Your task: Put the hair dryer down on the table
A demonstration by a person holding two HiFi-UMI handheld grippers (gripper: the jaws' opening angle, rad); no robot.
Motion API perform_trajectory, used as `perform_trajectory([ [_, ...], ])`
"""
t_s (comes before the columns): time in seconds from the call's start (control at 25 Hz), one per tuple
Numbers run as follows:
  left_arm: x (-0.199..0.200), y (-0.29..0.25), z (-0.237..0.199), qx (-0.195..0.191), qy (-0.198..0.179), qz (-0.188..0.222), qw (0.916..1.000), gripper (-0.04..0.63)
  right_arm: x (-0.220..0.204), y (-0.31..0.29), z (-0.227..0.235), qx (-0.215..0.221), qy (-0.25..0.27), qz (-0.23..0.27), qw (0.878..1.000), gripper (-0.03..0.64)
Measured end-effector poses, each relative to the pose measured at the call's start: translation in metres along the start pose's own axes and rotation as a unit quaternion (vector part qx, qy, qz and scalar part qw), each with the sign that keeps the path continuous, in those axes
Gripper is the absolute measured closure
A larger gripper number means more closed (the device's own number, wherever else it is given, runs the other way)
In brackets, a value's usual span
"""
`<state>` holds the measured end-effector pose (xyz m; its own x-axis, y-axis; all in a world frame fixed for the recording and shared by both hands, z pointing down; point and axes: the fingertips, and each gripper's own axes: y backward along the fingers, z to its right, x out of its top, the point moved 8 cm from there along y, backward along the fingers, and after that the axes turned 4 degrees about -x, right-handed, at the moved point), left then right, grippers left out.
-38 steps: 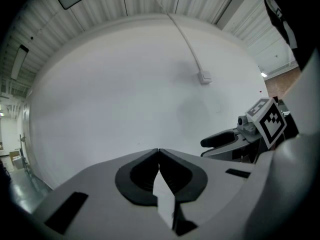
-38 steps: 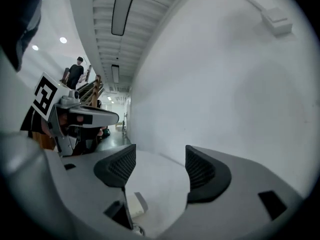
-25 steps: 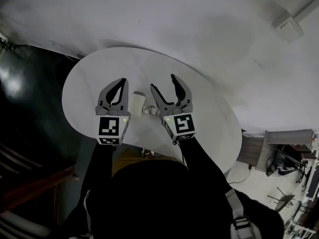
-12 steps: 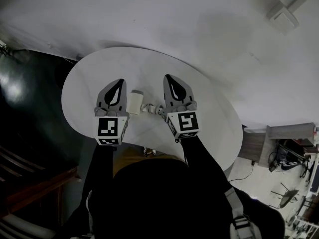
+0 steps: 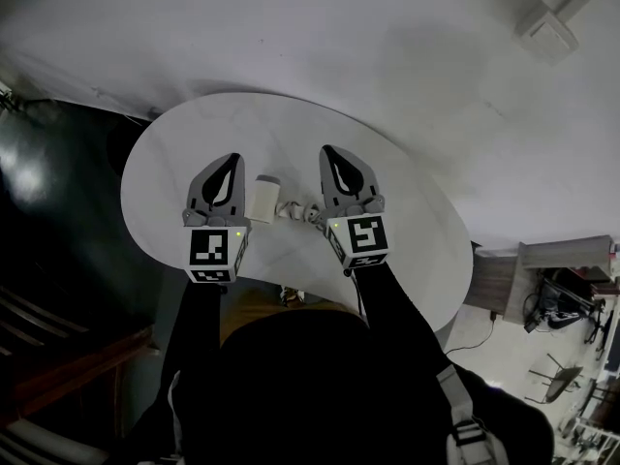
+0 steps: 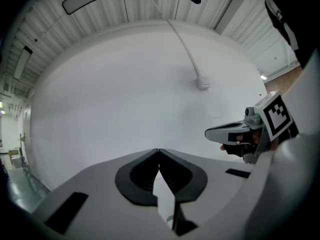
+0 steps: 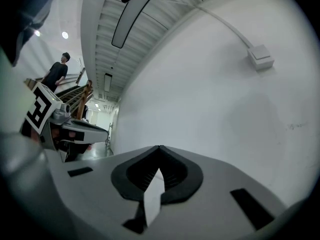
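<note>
The white hair dryer lies on the white rounded table, between the two grippers, with its cord and plug bunched beside it. My left gripper hovers just left of it, jaws shut and empty, as the left gripper view confirms. Just right of the dryer, my right gripper is also shut with nothing between its pads, which meet in the right gripper view. Neither gripper touches the dryer. Both gripper views look out over the table at a bare white wall.
A white box with a conduit is mounted on the wall beyond the table. A low cabinet and cluttered floor lie to the right, dark floor to the left. A person stands far off near a staircase.
The right gripper's jaws stood wide open a second ago and are now shut on nothing. The left gripper and the hair dryer have stayed put.
</note>
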<state>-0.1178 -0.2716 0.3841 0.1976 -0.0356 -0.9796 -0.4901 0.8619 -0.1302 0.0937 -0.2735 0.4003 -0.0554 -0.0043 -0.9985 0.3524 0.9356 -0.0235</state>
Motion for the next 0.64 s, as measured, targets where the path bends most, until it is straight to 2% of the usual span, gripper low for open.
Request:
perform_trajectory([
  [0.64,0.0028,0.0065,-0.0015,0.008,0.001,0.001,1.0000,0.580,0.0020,0.0053,-0.0038,0.006,0.021,-0.003,1.000,0.589],
])
